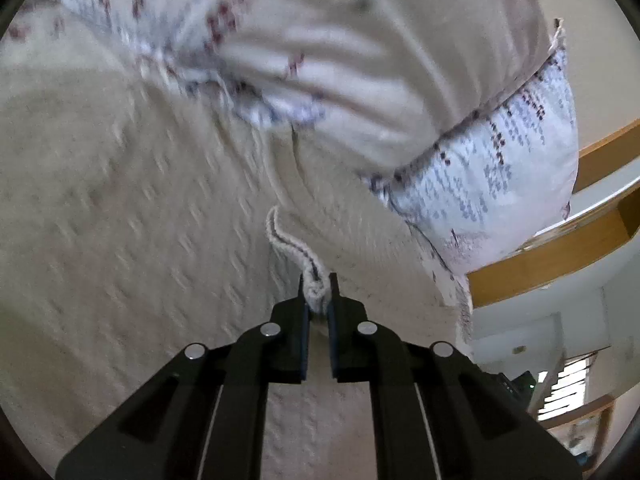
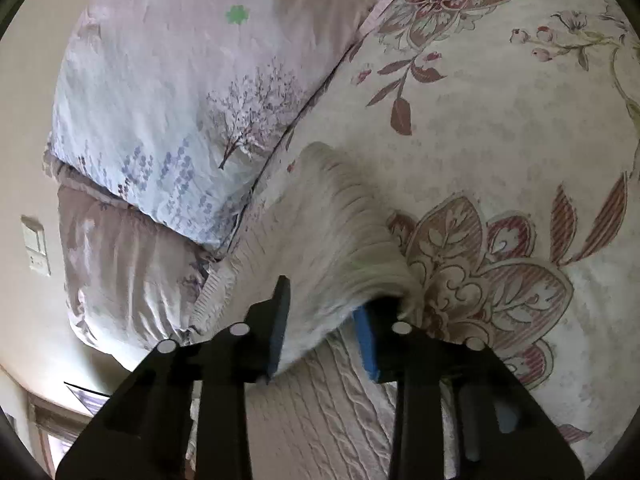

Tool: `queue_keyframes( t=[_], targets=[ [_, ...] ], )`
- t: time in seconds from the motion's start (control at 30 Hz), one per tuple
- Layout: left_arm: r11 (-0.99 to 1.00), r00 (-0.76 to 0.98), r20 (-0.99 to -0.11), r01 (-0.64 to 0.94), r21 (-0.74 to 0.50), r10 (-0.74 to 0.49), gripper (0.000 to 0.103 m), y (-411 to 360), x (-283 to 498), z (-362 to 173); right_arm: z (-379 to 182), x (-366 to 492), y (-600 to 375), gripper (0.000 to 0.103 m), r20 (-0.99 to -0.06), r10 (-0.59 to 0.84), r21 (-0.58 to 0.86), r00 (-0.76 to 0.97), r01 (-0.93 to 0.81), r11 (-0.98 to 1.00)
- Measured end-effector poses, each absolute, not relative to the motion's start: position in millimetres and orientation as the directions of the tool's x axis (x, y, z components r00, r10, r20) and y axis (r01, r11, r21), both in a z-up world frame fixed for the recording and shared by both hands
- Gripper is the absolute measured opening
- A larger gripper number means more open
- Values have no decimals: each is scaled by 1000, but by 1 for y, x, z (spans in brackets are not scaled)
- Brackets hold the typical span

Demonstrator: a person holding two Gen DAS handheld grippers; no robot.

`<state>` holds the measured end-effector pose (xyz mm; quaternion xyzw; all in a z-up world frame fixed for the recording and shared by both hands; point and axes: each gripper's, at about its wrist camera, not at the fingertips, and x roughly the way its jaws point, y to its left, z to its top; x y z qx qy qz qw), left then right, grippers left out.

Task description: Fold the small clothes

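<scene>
Two grippers, one knit garment on your floral bedspread, beside one pillow: your left gripper pinches its cord loop; your right gripper clamps a bunched ribbed fold
</scene>
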<state>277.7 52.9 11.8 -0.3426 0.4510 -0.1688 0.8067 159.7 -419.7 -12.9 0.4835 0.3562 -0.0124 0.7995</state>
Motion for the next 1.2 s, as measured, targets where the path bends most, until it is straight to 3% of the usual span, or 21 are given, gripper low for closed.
queue_keyframes(
  t=[0.1, 0.2, 0.4, 0.47, 0.53, 0.6, 0.77, 0.97, 1.07, 1.2],
  targets=[
    [741, 546, -637, -44, -670, -543, 7, 62, 275, 11, -15, 160, -414, 28, -592, 311, 749, 744, 364, 554],
    [773, 546, -665, -50, -633, -510, 7, 67, 273, 5, -10, 159, -406, 9, -618, 261, 698, 741, 364, 617],
    [792, 525, -698, -70, -606, -487, 12, 67, 272, -8, -6, 159, -383, 9, -708, 116, 526, 697, 411, 745],
    [787, 530, -693, -74, -613, -490, 18, 72, 266, -3, -2, 156, -375, 21, -729, 70, 464, 681, 417, 781],
    [771, 540, -674, -70, -633, -505, 36, 82, 257, 4, 2, 151, -370, 52, -729, 57, 450, 683, 414, 791],
    [751, 568, -643, -64, -657, -513, 49, 99, 240, 12, 10, 142, -360, 65, -710, 62, 451, 701, 385, 805],
    [721, 646, -597, -102, -686, -476, 52, 165, 189, 21, 21, 130, -335, 69, -669, 105, 448, 736, 286, 847],
    [667, 718, -634, -325, -670, -287, 50, 257, 142, 7, 9, 136, -301, 69, -640, 238, 468, 731, 124, 875],
    [574, 736, -620, -393, -719, -272, 39, 289, 134, -6, 0, 137, -289, 69, -628, 292, 486, 721, 71, 871],
    [498, 763, -596, -428, -755, -248, 38, 308, 140, -10, -7, 137, -281, 71, -634, 305, 473, 710, 46, 880]
  ],
)
